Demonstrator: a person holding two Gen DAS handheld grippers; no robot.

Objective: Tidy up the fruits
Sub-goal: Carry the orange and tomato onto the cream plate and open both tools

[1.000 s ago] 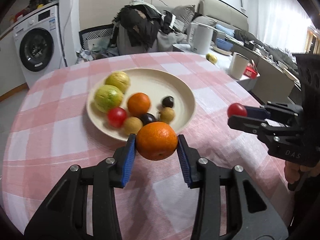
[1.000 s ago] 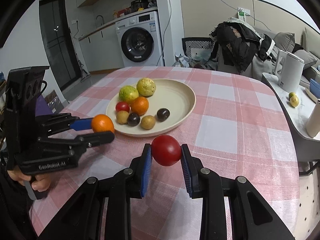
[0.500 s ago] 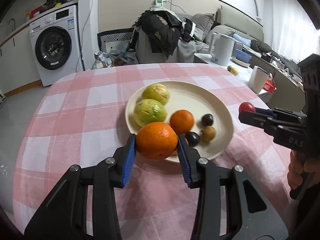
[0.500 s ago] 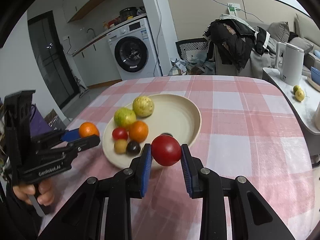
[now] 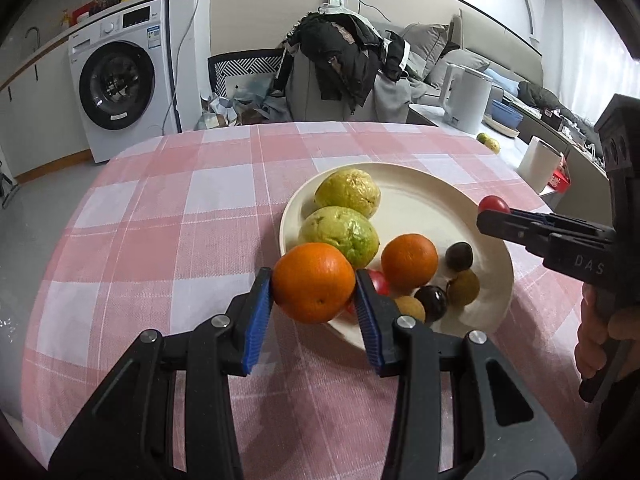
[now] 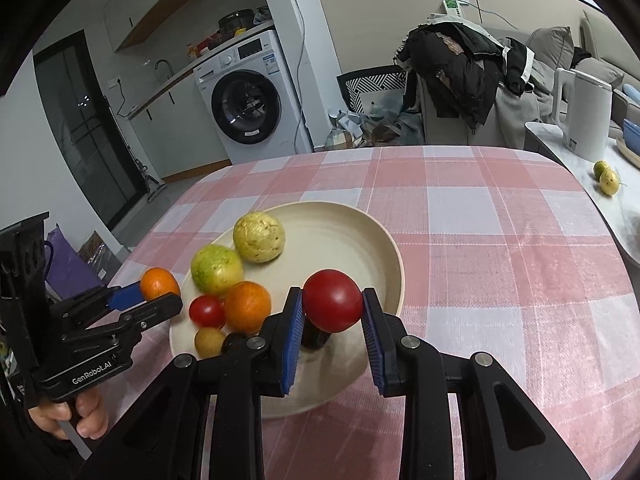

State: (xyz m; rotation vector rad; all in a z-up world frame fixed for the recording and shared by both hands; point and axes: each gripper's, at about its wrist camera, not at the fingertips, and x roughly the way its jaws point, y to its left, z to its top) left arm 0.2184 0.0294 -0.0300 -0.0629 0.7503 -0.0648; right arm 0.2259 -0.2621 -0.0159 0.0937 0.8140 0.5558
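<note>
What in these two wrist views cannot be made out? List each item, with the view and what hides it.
- Dark fruit, right wrist view: mostly hidden behind the held tomato.
- Small tomato on the plate, left wrist view: largely covered by the held orange and a finger.
- Plate's near rim, both views: hidden by gripper fingers.
- Washing machine label, left wrist view: text too small.

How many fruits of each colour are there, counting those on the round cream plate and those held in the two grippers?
Orange round fruits: 2, one in the left gripper
Red round tomatoes: 2, one in the right gripper
Yellow-green bumpy guavas: 2
Small brown round fruits: 2
Small dark purple round fruits: 2
Total: 10
</note>
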